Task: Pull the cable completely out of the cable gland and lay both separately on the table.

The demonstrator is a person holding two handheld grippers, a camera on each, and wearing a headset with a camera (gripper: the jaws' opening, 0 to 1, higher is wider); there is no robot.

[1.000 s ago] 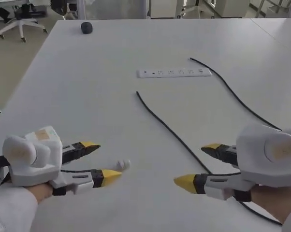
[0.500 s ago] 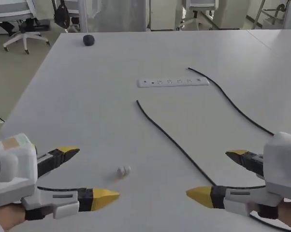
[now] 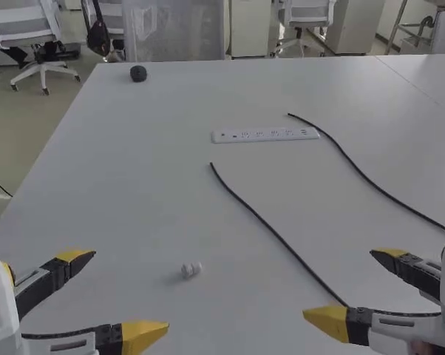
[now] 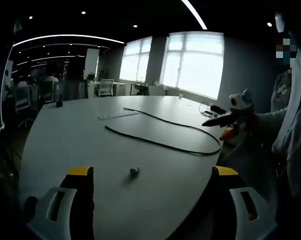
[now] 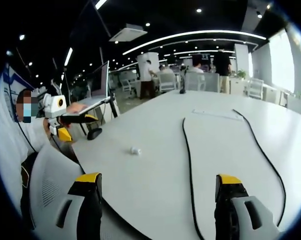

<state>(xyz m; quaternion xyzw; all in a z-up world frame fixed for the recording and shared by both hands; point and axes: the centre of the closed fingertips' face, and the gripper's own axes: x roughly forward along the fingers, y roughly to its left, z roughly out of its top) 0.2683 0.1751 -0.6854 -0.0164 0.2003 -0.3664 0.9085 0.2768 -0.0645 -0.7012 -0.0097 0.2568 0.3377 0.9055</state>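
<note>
The cable (image 3: 276, 231) lies on the table (image 3: 126, 170), its long axis running diagonally and its free end pointing toward the power strip (image 3: 265, 134). The cable gland (image 3: 190, 270) lies apart, to the cable's left. The left hand-held gripper (image 3: 119, 292) and right hand-held gripper (image 3: 348, 286) gape wide, holding nothing.

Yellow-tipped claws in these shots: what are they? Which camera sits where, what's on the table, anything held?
They are two hand-held two-jaw grippers, one in each of a person's hands; there is no robot arm. The wide picture comes from a camera on the person's head: the left gripper and the right gripper rise from its bottom edge. Each round picture comes from a camera on one gripper, looking out between its own jaws. On the white table lie a long black cable, a small white cable gland apart from it, a white power strip and, far off, a small dark round object. Both grippers are open and hold nothing.
</note>
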